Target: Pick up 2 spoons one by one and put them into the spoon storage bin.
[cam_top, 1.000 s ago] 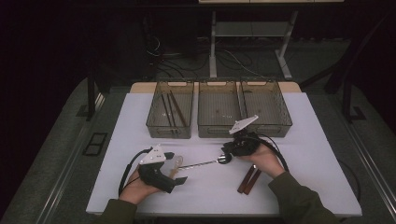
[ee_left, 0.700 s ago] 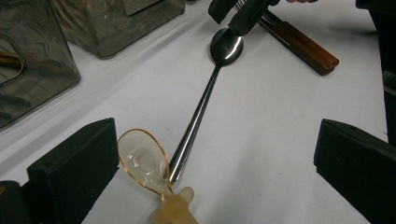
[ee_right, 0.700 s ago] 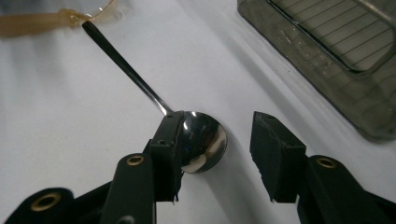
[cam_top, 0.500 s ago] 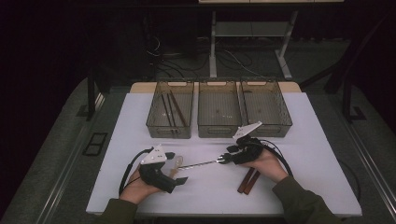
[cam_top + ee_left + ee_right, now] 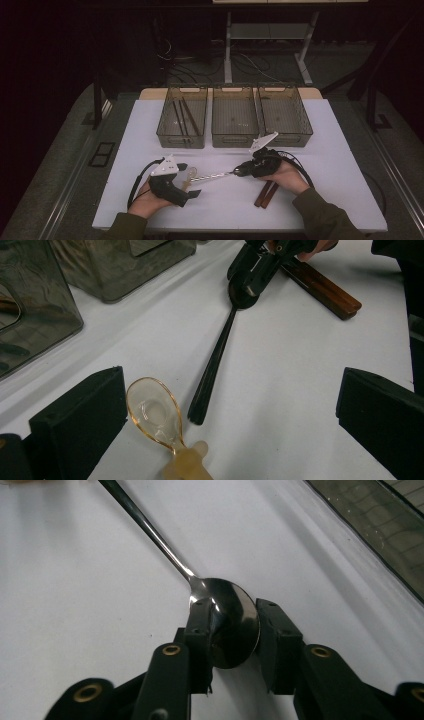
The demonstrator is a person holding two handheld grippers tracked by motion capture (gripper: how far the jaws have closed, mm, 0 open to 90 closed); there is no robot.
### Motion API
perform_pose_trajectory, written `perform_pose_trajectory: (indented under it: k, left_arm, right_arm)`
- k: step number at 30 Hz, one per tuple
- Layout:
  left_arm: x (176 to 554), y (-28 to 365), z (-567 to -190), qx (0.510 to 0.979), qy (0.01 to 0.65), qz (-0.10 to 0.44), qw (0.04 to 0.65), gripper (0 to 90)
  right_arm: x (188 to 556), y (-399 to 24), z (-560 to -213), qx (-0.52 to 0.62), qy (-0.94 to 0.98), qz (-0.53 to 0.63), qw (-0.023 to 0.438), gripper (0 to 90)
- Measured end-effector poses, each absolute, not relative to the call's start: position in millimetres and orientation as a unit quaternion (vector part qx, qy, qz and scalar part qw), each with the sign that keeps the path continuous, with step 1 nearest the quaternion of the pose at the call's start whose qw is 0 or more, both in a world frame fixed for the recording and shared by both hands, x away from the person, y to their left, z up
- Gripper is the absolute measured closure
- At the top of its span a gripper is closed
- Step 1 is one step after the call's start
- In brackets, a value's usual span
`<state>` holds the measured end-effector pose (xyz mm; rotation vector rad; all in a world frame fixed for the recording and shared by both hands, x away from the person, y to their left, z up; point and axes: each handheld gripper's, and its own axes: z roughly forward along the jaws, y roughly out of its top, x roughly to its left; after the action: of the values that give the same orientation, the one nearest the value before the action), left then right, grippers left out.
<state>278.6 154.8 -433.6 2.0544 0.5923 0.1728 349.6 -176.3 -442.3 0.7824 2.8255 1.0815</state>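
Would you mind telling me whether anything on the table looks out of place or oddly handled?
The right gripper clamps the metal spoon across its bowl rather than its handle, so the long handle sticks out across the table. Nothing looks spilled or damaged.

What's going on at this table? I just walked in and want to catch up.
A person is handling cutlery with two handheld grippers. The right gripper has just been closing its jaws on the bowl of a metal spoon lying on the white table. The left gripper rests open beside a small amber plastic spoon. Brown chopsticks lie by the right hand. Three clear bins stand behind; the left one already holds some long utensils.
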Motion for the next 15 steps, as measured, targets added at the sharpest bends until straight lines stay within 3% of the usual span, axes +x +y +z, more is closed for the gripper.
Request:
perform_pose_trajectory:
  k: [15]
  left_arm:
    - [279, 155, -433, 0.841, 0.242, 0.072, 0.478, 0.0]
  right_arm:
    - [348, -190, -440, 0.216, 0.915, 0.341, -0.013, 86.8]
